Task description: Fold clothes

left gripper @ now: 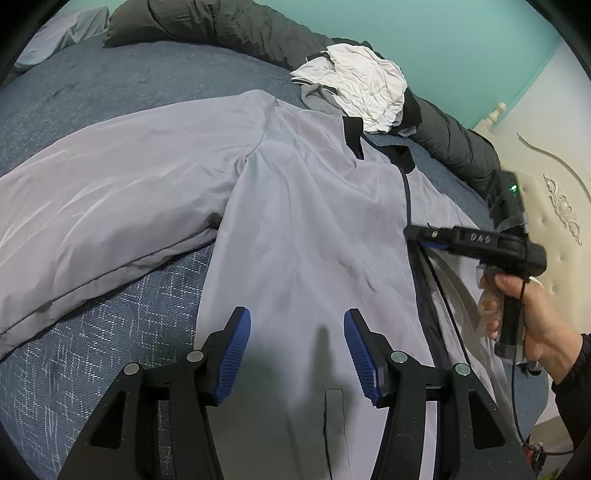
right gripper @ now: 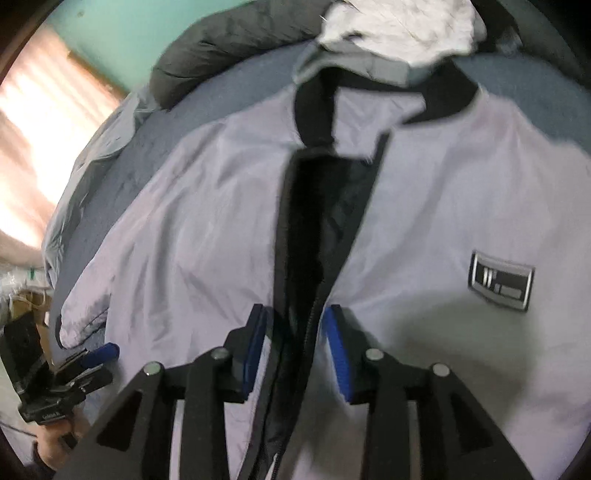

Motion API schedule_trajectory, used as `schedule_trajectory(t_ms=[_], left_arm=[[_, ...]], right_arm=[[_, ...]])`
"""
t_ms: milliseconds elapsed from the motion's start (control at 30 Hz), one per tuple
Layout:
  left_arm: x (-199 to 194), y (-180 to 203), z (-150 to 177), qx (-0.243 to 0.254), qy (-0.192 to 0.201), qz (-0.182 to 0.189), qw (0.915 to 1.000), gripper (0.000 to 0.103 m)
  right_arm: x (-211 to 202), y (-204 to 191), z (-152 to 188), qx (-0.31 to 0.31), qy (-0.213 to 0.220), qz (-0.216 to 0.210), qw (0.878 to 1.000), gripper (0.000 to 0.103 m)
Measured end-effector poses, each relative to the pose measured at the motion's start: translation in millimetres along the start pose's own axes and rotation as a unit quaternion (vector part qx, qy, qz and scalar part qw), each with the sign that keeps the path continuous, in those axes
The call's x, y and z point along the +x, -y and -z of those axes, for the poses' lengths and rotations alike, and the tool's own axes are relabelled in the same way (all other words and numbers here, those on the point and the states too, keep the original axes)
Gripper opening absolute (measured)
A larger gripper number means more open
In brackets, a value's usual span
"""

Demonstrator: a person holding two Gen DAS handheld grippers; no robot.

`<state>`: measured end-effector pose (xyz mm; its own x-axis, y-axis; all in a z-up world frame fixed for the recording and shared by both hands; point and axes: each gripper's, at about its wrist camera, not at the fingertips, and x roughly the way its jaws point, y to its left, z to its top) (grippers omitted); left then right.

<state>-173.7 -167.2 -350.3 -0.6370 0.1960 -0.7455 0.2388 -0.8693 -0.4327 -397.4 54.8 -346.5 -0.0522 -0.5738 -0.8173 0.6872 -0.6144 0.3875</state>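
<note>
A pale lilac jacket (left gripper: 314, 206) with black collar and dark zip lies front up on the blue bed; it also shows in the right wrist view (right gripper: 207, 236), with a chest badge (right gripper: 502, 280). My left gripper (left gripper: 297, 343) is open and empty above the jacket's lower front. My right gripper (right gripper: 297, 343) is open, its pads either side of the open zip edge (right gripper: 314, 229), not closed on it. The right gripper (left gripper: 421, 238) also shows in the left wrist view at the jacket's zip edge. The left gripper (right gripper: 99, 354) appears at lower left in the right wrist view.
A crumpled white garment (left gripper: 365, 85) lies beyond the collar. A dark grey duvet (left gripper: 229, 26) runs along the far side. The blue bedspread (left gripper: 103, 332) lies under the jacket. A cream headboard (left gripper: 546, 177) stands at right. A curtain (right gripper: 40, 122) hangs at left.
</note>
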Motion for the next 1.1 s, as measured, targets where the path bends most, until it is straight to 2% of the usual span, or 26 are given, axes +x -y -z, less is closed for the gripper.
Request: schedule_trajectory(t_ms=[100,200,467,500,533,633,733,867,1000,1100], left_arm=[[-0.2,-0.5,0.2,-0.001,0.0,0.001,1.0,0.057],[-0.8,-0.7,0.4,-0.001,0.001,0.001,1.0,0.058],[-1.0,-2.1,1.2,-0.002,0.004,0.0,1.0,0.058],[-0.8,-2.1,1.2,-0.002,0.003,0.0,1.0,0.058],[-0.5,-2.4,1.2,-0.002,0.003,0.0,1.0,0.058],[0.5,-3.2,1.1,-0.001,0.001,0.0,1.0,0.058],[0.7,-3.0,1.7,-0.002,0.001,0.0,1.0,0.058],[-0.8,-1.9,3.2,0.0,0.0,-0.001,1.0,0.058],[0.5,-0.8,3.9,0.002,-0.003,-0.004,1.0,0.058],[0.9,-0.2,4.4,0.003,-0.004,-0.004,1.0,0.058]], right_arm=[[-22.3,-1.1,-10.9,0.022,0.061,-0.023,0.998,0.035],[-34.8,-2.9,-29.3,0.034,0.103,-0.041,0.993,0.038],[2.3,3.1,-68.2,0.048,0.067,-0.002,0.997,0.038],[6.8,6.1,-68.8,0.053,0.06,0.001,0.997,0.034],[11.6,8.9,-69.3,0.057,0.053,0.004,0.997,0.022],[24.6,9.0,-69.6,0.049,0.041,0.02,0.998,0.009],[29.8,2.6,-64.1,0.018,0.039,0.062,0.997,0.005],[23.2,-0.8,-64.6,-0.015,0.071,0.106,0.992,0.004],[46.3,-6.5,-63.2,-0.057,0.022,0.139,0.988,0.004],[31.3,-17.1,-59.4,-0.074,0.075,0.118,0.987,0.004]])
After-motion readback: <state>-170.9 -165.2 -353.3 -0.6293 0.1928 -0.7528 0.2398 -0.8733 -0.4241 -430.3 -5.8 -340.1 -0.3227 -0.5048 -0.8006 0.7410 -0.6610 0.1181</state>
